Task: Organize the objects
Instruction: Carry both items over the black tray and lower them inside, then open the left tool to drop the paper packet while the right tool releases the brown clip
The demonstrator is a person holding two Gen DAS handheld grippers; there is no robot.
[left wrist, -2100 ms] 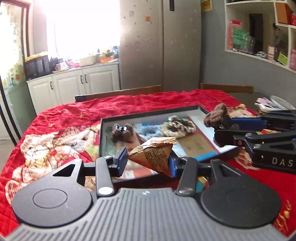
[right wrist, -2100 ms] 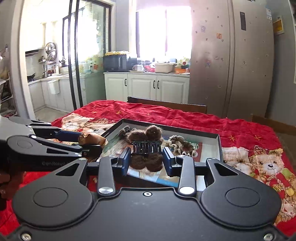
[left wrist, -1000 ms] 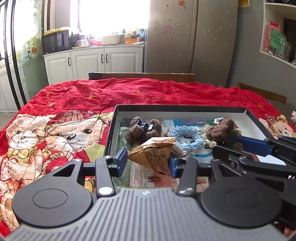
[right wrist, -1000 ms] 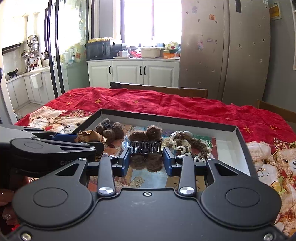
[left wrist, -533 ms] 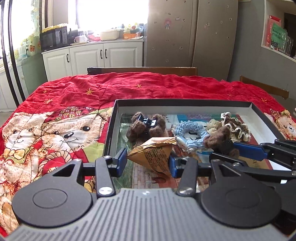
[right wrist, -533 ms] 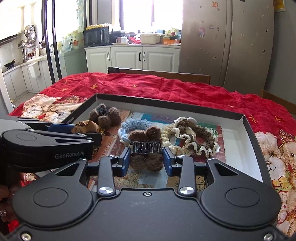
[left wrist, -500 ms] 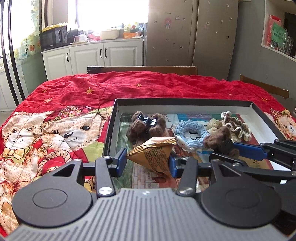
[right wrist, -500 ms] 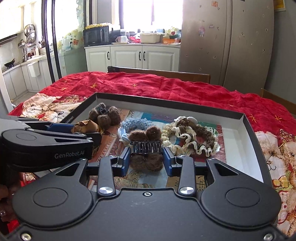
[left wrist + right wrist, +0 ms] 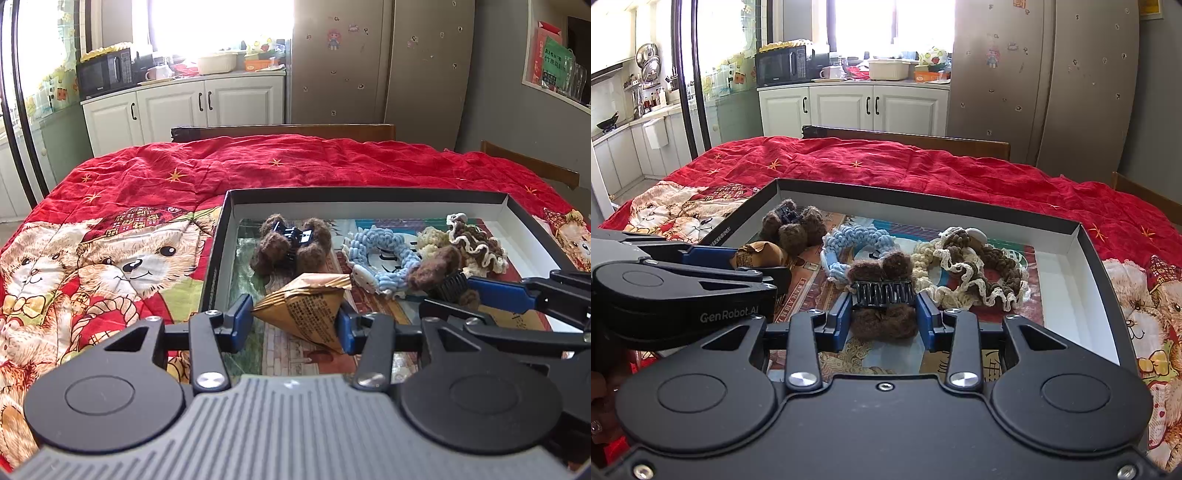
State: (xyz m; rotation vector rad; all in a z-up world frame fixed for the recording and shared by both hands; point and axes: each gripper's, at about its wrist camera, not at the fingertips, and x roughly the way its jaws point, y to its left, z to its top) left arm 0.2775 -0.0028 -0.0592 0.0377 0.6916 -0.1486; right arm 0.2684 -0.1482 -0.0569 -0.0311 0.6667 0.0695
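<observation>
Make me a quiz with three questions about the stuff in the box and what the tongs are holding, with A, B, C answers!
1. Where is the blue scrunchie?
A. inside the box
B. on the red blanket
C. on the kitchen counter

2. How many fuzzy brown hair clips can you see?
A. one
B. two
C. five

3. What are the left tongs doing?
A. hanging open
B. squeezing a brown paper packet
C. squeezing a spoon

Answers:
1 A: it lies on the box floor, between the walls.
2 B: one hair clip rests in the box, the other hair clip sits in the right tongs.
3 B: both blue pads press the packet's sides.
</observation>
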